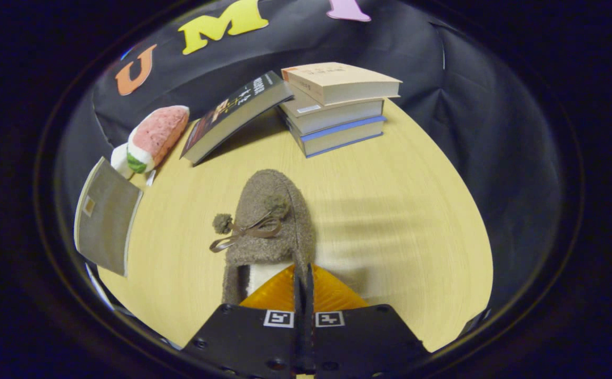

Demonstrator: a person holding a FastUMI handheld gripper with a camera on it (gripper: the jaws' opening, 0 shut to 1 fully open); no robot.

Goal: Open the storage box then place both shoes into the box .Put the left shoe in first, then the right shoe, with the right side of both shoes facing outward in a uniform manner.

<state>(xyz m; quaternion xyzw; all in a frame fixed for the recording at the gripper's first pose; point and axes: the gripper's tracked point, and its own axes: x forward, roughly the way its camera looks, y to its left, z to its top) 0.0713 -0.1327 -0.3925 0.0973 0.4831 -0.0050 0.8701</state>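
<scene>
1. The tongs point(303, 279) are closed to a very narrow gap, and their two fingers point(296, 287) pinch the side wall of the shoe's opening, near its heel end.
2. The shoe point(270, 221) is a brown fuzzy slipper with a pale lining inside. It sits on the table point(390, 221) just ahead of the fingers, and its heel part reaches back between and under them.
3. The long axis of the shoe runs straight away from the tongs. The toe points forward, toward the books at the far side of the table, and the heel is at the fingers.
4. On the top of the shoe there is a thin ribbon bow point(248, 234) with two small pompoms. One pompom point(222, 223) hangs out over the left side of the shoe.
5. Whether the shoe rests fully on the table or is lifted a little, I cannot tell.
6. Beyond the toe stands a stack of three books point(337, 108). A dark book point(232, 118) leans with one edge against this stack, and its other edge is on the table.
7. Left of the dark book lies a plush toy point(153, 139) in pink, white and green, at the edge of the table.
8. Nearer, at the left edge of the table, is a grey flat panel point(107, 216), tilted; I cannot tell what it belongs to.
</scene>
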